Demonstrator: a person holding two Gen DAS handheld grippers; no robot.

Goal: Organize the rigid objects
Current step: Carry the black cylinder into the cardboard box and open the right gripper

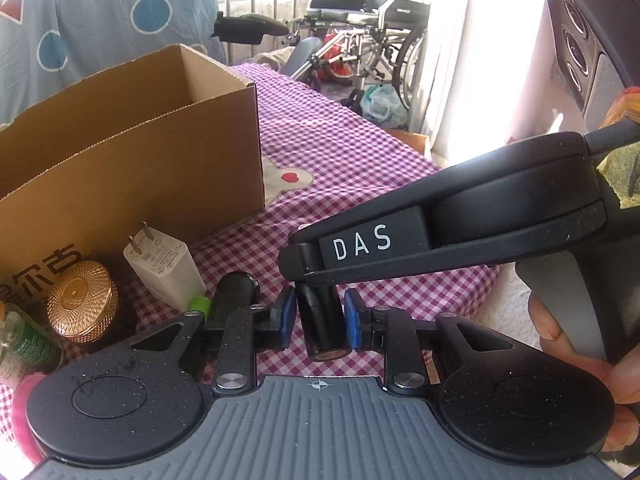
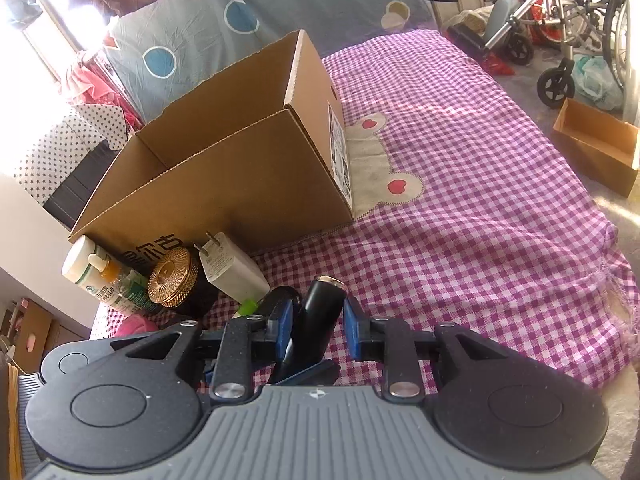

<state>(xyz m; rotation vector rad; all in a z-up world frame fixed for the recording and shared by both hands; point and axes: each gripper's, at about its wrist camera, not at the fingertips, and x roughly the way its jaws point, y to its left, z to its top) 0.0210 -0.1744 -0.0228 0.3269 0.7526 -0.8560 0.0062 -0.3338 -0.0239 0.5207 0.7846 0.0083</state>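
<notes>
Both tools meet on one item: a short black cylinder with a metallic end cap [image 1: 323, 322], probably a lipstick-style tube. It sits off to the near side of the open brown cardboard box [image 1: 132, 152], raised a little over the purple-and-white checked bed cover [image 1: 360, 152]. The left hand-held gripper [image 1: 320, 316] is clamped on the tube's body, its blue pads [image 1: 351, 318] pressing either side, so the tube stands steady. The right hand-held gripper [image 2: 316, 326] has its own blue pads [image 2: 352, 330] around the same tube; they look close against it, though I cannot tell whether both press firmly. Two grips on one tube suggest a handover, or pulling a cap off, before it goes into the box.

The other loose items wait in a row against the box wall: a white two-pin charger plug [image 1: 162, 266], a round gold-lidded jar [image 1: 82, 300] and a clear bottle with a green label [image 2: 120, 284].

The left wrist view shows the right tool's black arm lettered "DAS" [image 1: 362, 242] coming down onto the tube's far end, and the person's fingers [image 1: 576, 344] on its handle. The right wrist view alone shows the inside of the box, where nothing is visible, and a white cap-topped bottle [image 2: 80, 260] at the row's end.
</notes>
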